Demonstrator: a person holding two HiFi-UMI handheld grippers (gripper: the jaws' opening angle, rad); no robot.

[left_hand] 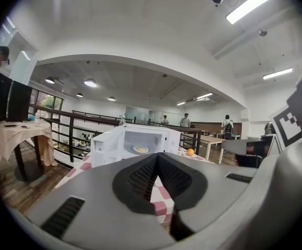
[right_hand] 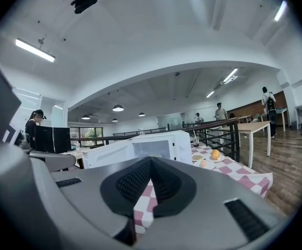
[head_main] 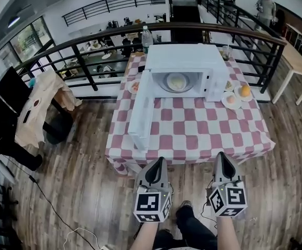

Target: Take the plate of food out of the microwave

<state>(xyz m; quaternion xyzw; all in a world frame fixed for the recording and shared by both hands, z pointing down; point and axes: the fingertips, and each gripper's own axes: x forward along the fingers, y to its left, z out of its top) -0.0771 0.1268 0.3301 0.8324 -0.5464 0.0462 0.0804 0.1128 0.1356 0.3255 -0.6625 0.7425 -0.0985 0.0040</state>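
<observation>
Brightly and evenly lit, from ceiling strip lights and round lamps, with daylight through the big windows at far left. Casts only soft, faint shadows, darkest on the wooden floor under the worktop. Washes out the top of the white microwave and flares around the strip lights. Bends everything with strong fisheye distortion: bows the railing into an arc and blackens the corners of both gripper views. Stays sharp at middle distance.

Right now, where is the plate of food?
Head view: the plate of food sits inside the open microwave on the checkered table, right of its door.
</observation>
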